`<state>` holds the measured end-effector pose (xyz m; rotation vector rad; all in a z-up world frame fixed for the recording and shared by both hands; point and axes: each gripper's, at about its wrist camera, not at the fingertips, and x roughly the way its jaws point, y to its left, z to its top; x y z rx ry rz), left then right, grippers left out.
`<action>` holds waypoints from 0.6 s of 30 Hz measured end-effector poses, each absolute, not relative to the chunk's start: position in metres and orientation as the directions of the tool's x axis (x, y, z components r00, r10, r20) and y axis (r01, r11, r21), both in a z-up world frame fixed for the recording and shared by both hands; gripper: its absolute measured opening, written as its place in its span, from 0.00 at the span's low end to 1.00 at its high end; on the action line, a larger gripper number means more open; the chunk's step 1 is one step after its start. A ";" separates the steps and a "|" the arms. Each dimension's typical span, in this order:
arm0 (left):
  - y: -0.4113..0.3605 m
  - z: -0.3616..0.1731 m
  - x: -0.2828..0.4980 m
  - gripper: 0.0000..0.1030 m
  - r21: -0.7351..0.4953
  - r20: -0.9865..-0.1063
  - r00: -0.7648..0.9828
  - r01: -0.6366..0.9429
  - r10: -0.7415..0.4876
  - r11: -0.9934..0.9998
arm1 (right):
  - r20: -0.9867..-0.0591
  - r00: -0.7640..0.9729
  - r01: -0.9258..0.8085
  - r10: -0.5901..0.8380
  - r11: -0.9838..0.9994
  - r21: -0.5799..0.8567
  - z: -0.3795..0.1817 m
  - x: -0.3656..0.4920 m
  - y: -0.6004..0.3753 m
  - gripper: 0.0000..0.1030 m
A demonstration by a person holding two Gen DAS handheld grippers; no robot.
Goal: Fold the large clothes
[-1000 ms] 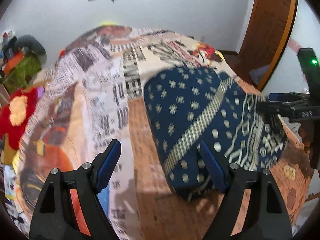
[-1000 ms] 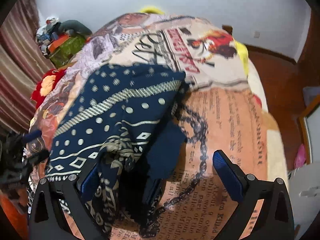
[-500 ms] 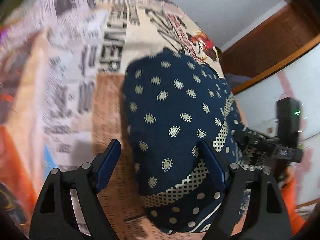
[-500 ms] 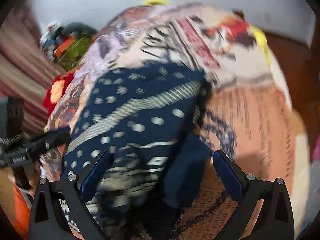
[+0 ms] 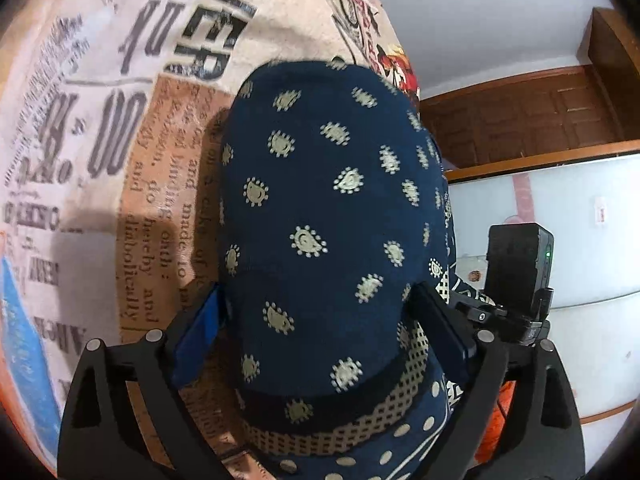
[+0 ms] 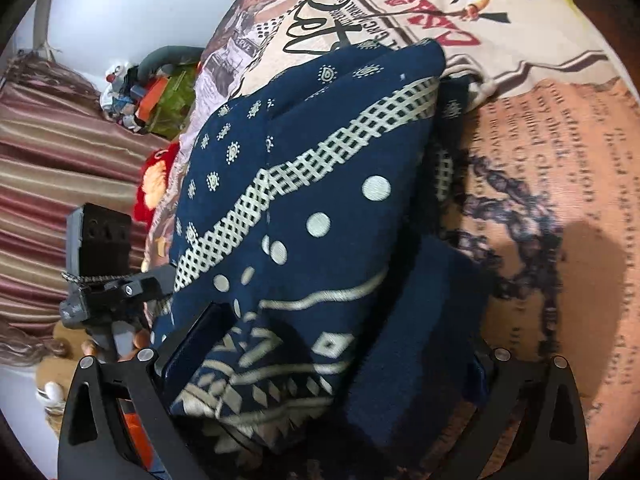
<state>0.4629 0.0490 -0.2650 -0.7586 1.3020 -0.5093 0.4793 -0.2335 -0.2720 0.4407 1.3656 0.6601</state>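
Both grippers, left [image 5: 316,320] just widened and right [image 6: 320,356], straddle the folded navy garment [image 5: 332,208] on the bed [image 5: 152,168], fingers spread and gripping nothing, seemingly to square it.

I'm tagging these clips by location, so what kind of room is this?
Probably a bedroom. The navy cloth lies on a bed under a newspaper-print blanket, striped curtains hang at one side, and there is a wooden door.
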 end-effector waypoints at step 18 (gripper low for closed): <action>0.026 -0.250 0.456 0.73 -0.749 -0.653 0.241 -0.066 -0.718 0.659 | -0.714 0.132 -0.174 0.688 0.725 0.667 -0.261 0.475 -0.234 0.43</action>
